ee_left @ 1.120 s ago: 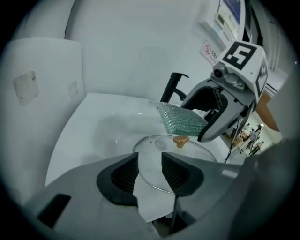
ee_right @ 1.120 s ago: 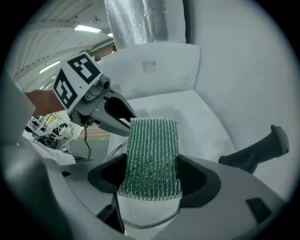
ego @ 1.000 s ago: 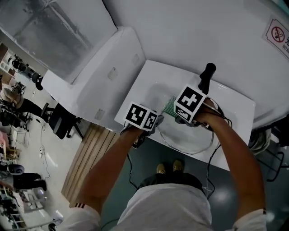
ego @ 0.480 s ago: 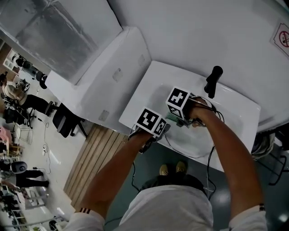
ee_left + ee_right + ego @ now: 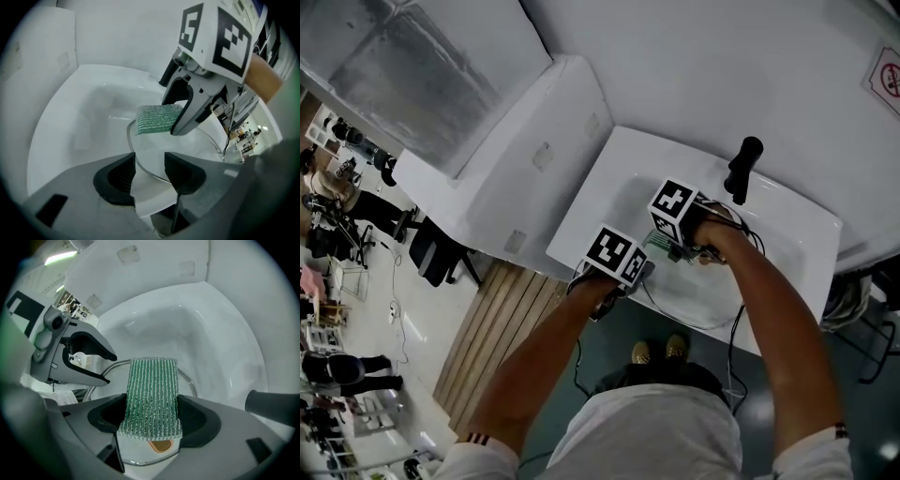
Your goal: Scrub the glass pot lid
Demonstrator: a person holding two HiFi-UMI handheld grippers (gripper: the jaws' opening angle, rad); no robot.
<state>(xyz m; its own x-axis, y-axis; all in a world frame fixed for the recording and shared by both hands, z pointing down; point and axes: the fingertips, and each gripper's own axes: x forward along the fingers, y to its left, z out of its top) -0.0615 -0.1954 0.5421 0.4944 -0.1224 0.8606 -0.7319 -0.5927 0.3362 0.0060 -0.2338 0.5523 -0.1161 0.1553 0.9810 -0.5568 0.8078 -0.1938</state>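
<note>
1. Sink (image 5: 598, 184), head view: lid (image 5: 698, 298) lies flat in the basin towards 6 o'clock. The black tap (image 5: 742, 169) stands at about 1 o'clock of the basin.
2. Change: a second ago both grippers hung higher over the sink. Both have now come down into the basin, and for the last half second they have hardly shifted.
3. Left gripper (image 5: 150, 165): its jaws have just been opening and now stand wide. The lid's metal rim runs across the gap between the pads, but neither pad presses on it. It sits at the lid's 9 o'clock edge.
4. Right gripper (image 5: 152, 420): clamped on the green sponge (image 5: 153, 392). The sponge sticks out past the fingertips, over the glass at about 11 o'clock of the lid. I cannot tell whether it touches the glass or hangs just above.
5. An orange patch shows through the glass under the sponge's near end. I cannot tell what it is.
6. Reading: this looks like set-up rather than scrubbing. With the left jaws opened at the rim, the likely next step is to close on that rim and steady the lid.
7. Risk: the lid is free on smooth porcelain, so if the sponge pushes before the rim is pinned, it will probably slide or spin.
</note>
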